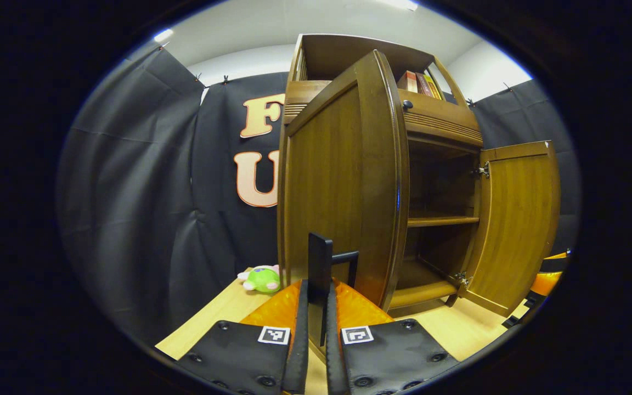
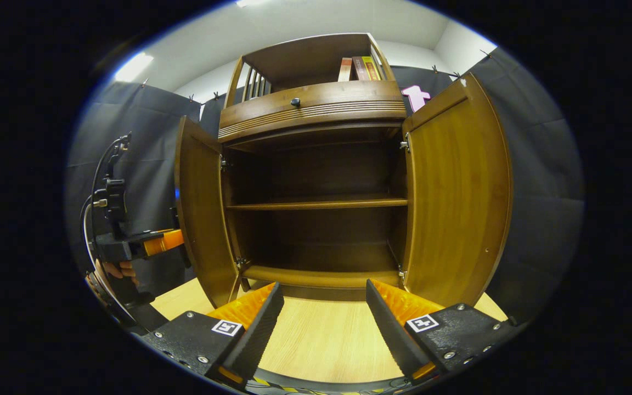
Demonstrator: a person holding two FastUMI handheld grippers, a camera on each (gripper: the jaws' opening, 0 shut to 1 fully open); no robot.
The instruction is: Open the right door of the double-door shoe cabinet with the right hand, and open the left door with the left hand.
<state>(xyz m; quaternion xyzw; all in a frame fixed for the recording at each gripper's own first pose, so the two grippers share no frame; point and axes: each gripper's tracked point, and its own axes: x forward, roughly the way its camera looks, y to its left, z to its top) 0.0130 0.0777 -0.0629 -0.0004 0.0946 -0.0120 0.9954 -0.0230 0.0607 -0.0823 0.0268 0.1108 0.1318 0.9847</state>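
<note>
The shoe cabinet (image 2: 316, 181) stands on a light wooden table (image 2: 316, 334) in front of the black cloth wall, and both of its doors stand open. In the right gripper view the left door (image 2: 201, 214) and the right door (image 2: 453, 197) swing out to either side, showing a dark interior with one shelf (image 2: 316, 204). Above the doors sits a drawer with a small dark knob (image 2: 295, 102), and books (image 2: 357, 68) stand on the top shelf.

The left gripper (image 1: 316, 307) has its fingers drawn nearly together around a thin dark handle (image 1: 321, 263) on the left door (image 1: 343, 181); the view suggests they clamp it. A green plush toy (image 1: 261, 278) lies on the table beside the cabinet.

The right gripper (image 2: 321, 323) is spread wide and holds nothing, near the cabinet's base
</note>
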